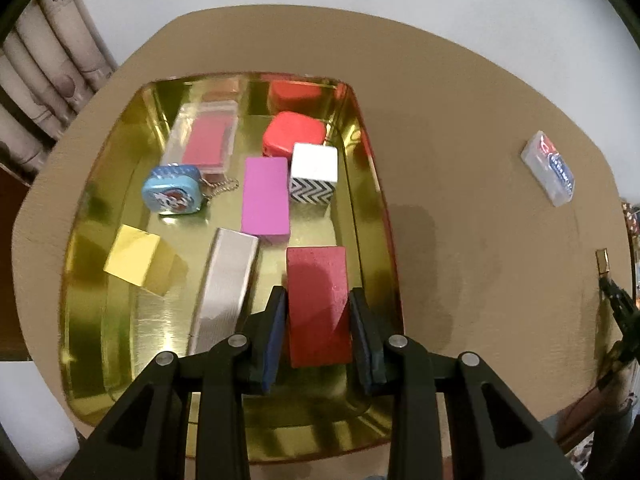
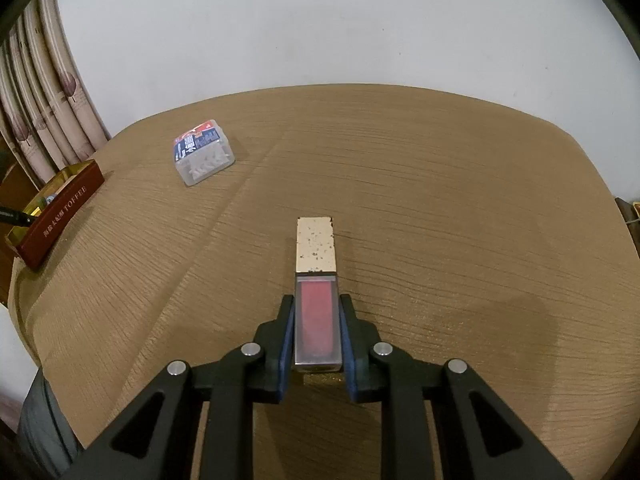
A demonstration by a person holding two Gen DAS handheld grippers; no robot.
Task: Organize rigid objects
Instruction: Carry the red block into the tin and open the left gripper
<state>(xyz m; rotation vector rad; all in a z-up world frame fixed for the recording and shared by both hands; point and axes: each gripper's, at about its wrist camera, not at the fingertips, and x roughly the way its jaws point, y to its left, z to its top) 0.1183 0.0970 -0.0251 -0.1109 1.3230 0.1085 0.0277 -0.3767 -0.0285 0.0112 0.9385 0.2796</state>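
Observation:
In the left wrist view my left gripper (image 1: 318, 300) is over the gold tray (image 1: 368, 152), its pads close against the sides of a dark red block (image 1: 318, 300) near the tray's front right. The tray also holds a pink block (image 1: 266, 196), a silver bar (image 1: 226, 284), a gold block (image 1: 134, 254), a blue tin (image 1: 172, 190), a zigzag cube (image 1: 314, 172), a red case (image 1: 294, 132) and a clear-cased red piece (image 1: 206, 140). In the right wrist view my right gripper (image 2: 316, 304) is shut on a clear lip-gloss tube with a gold cap (image 2: 316, 280), low over the table.
A clear plastic box with a printed label (image 2: 202, 152) lies on the tan table (image 2: 460, 200), also seen at right in the left wrist view (image 1: 550, 172). The tray's dark red "TOFFEE" side (image 2: 60, 212) shows at far left. Curtains hang at back left.

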